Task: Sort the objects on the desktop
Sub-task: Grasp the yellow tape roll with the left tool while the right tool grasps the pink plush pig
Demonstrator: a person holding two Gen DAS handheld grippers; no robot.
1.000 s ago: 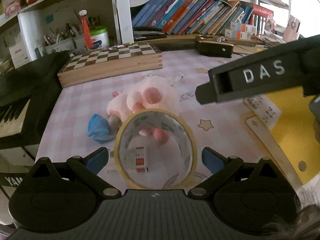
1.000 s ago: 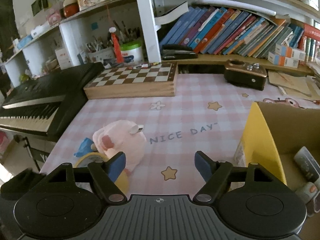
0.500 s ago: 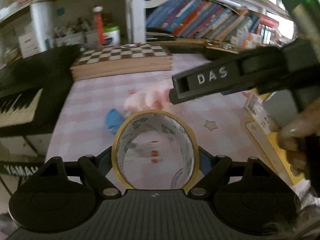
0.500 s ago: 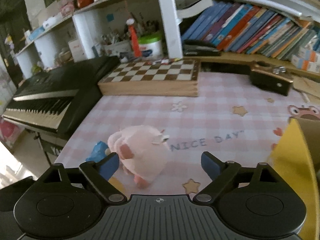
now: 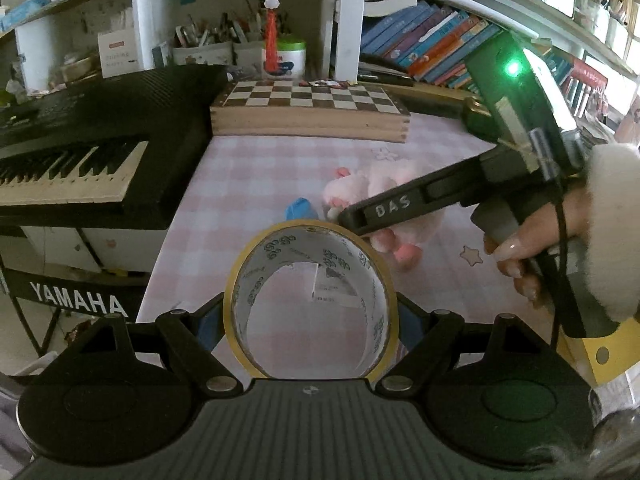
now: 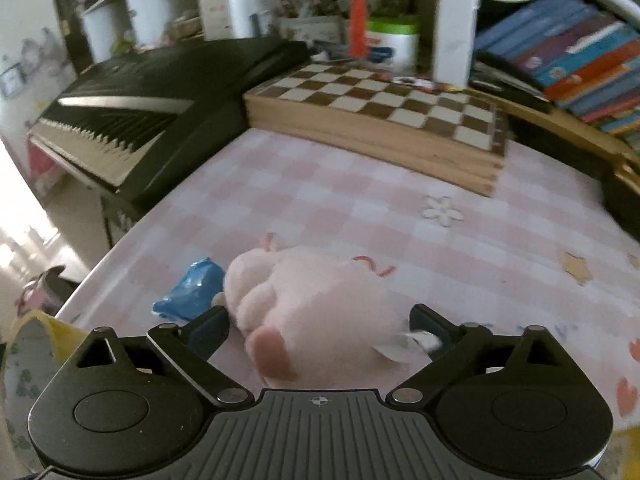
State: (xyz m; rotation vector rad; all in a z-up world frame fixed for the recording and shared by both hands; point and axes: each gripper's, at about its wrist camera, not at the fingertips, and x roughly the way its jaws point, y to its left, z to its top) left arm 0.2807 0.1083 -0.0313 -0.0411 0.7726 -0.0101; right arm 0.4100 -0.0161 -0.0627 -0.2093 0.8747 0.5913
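Observation:
My left gripper [image 5: 311, 322] is shut on a yellow-edged roll of clear tape [image 5: 311, 300] and holds it above the pink checked desk mat [image 5: 248, 184]. My right gripper [image 6: 320, 330] is open, its fingers on either side of a pink plush toy [image 6: 316, 308] lying on the mat; I cannot tell if they touch it. The plush also shows in the left wrist view [image 5: 384, 188], with the right gripper's body [image 5: 404, 204] across it. A small blue packet [image 6: 192, 294] lies just left of the plush.
A wooden chessboard box [image 5: 310, 114] lies at the back of the mat. A black Yamaha keyboard [image 5: 80, 148] runs along the left. Shelves with books [image 5: 432, 48] and pen holders stand behind. A yellow box edge [image 5: 600, 356] is at the right.
My right gripper has dropped and moved left, down around the pink plush. My left gripper has lifted the tape roll and pulled back from the plush.

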